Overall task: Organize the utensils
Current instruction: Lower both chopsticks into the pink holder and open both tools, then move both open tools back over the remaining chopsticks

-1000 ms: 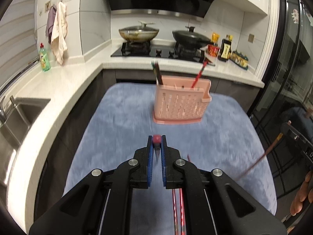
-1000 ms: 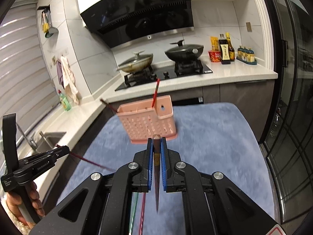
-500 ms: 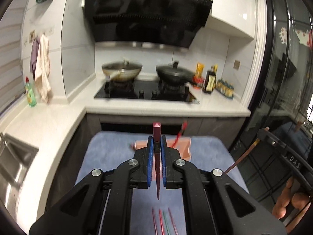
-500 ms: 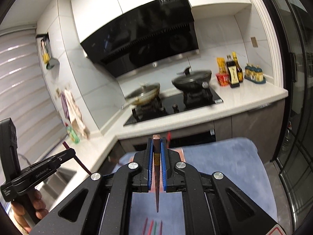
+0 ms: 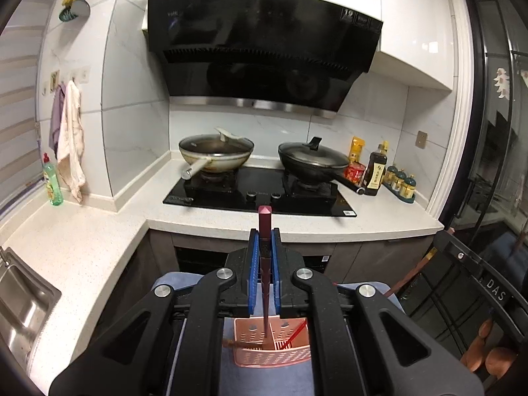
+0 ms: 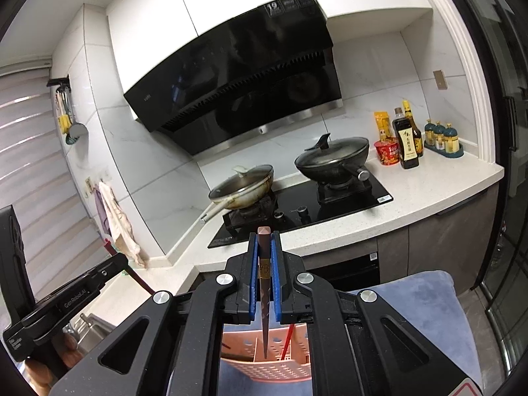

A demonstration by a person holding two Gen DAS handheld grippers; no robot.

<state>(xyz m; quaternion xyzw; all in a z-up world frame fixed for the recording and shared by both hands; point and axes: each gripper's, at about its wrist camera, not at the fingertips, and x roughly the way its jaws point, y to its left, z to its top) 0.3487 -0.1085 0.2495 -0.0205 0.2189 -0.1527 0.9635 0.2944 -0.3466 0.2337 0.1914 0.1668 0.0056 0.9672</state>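
Both grippers are clamped on chopsticks above the pink perforated plastic utensil caddy, which sits on the blue-grey cloth-covered table at 6 o'clock in each wrist view. Left gripper: jaws nearly closed on a maroon, square-ended chopstick, held upright, tip aimed into the caddy's left compartment by the divider. Right gripper: jaws likewise pinched on a dark brown chopstick with a gold band, tip over the caddy near the divider. A red chopstick already leans inside at 5 o'clock. To finish the step well: keep each stick vertical, lower until the tip is below the rim, then release; avoid hitting the divider. Both grippers pitch slightly downward, side by side.
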